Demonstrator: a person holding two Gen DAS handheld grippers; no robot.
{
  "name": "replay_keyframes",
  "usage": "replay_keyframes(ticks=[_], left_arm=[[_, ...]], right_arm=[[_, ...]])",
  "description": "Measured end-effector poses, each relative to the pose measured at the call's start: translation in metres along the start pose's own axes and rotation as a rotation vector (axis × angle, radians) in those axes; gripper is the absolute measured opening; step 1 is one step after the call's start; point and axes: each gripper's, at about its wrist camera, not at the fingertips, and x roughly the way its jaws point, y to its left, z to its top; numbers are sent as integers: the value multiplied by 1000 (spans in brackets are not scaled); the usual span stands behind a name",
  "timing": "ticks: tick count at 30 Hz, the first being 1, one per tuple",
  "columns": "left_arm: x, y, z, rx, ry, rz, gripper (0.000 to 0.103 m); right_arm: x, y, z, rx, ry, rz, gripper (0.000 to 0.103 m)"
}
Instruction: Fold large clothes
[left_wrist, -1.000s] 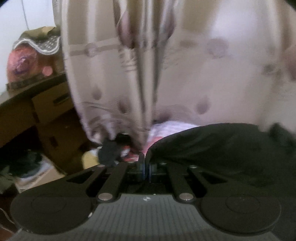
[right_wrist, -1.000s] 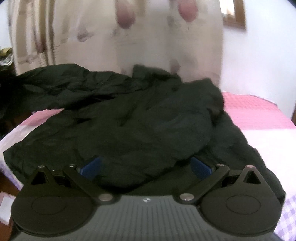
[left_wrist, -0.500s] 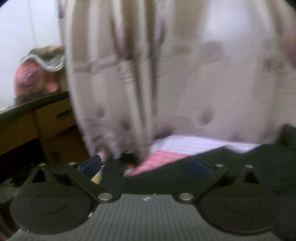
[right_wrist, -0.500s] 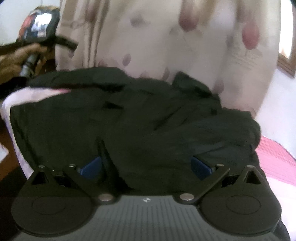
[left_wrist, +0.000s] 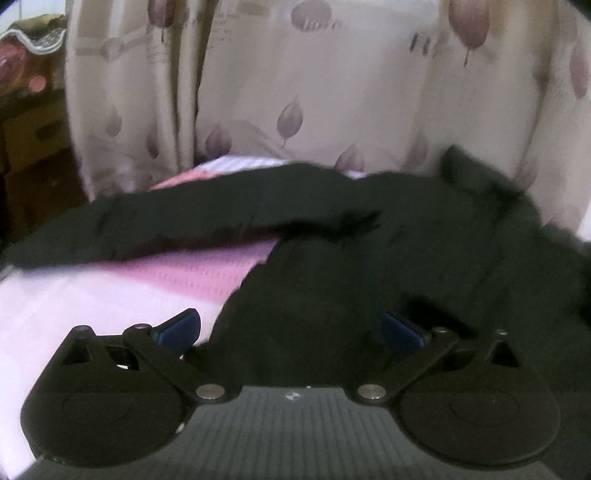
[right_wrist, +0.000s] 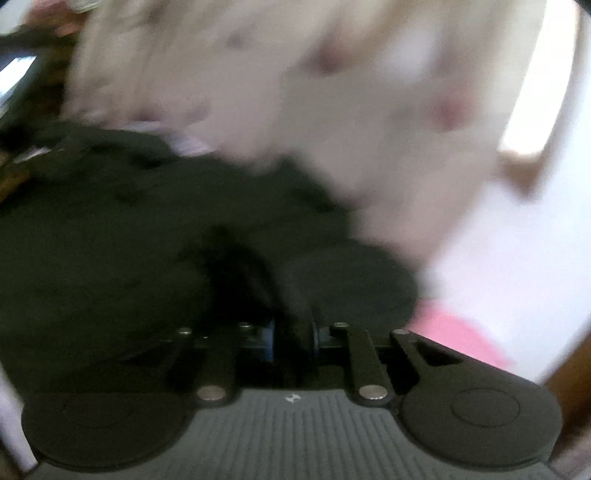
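A large black garment (left_wrist: 406, 251) lies crumpled across the pink bedspread (left_wrist: 147, 280). My left gripper (left_wrist: 291, 328) hangs low over it and is open wide. A lobe of the black cloth lies between its blue pads (left_wrist: 179, 326), which do not press on it. In the blurred right wrist view, my right gripper (right_wrist: 293, 338) is tilted and its jaws are closing. They stand a narrow gap apart, with a fold of the black garment (right_wrist: 110, 258) pinched between the blue pads (right_wrist: 270, 339).
A cream curtain (left_wrist: 332, 92) with mauve leaf prints hangs behind the bed. Cardboard boxes (left_wrist: 33, 129) and a bundle stand at the far left. In the right wrist view, a bright window (right_wrist: 535, 92) and a strip of the pink bedspread (right_wrist: 458, 332) show at the right.
The left gripper opened, let go of the cloth and dropped toward the bed. The right gripper went from wide open to closed on a fold of the black garment and rolled.
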Motion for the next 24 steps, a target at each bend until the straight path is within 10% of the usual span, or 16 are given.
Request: replay_keyframes(ticks=[6, 10, 14, 16, 19, 24], left_arm=[[-7, 4, -7, -29, -51, 3, 103], [-7, 7, -8, -64, -45, 12, 103], [-5, 14, -9, -117, -30, 7, 103], [-3, 16, -9, -140, -17, 18, 103], [-2, 18, -9, -156, -9, 26, 103], [-3, 15, -9, -137, -11, 38, 103]], right_arm=[[-38, -170, -35, 260, -2, -388, 8], [-40, -247, -95, 466, 106, -480, 7], [-45, -254, -128, 716, 83, -201, 30], [-38, -230, -123, 714, 52, -70, 103], [-25, -193, -103, 617, -41, 86, 103], [44, -147, -61, 405, 47, 208, 103]])
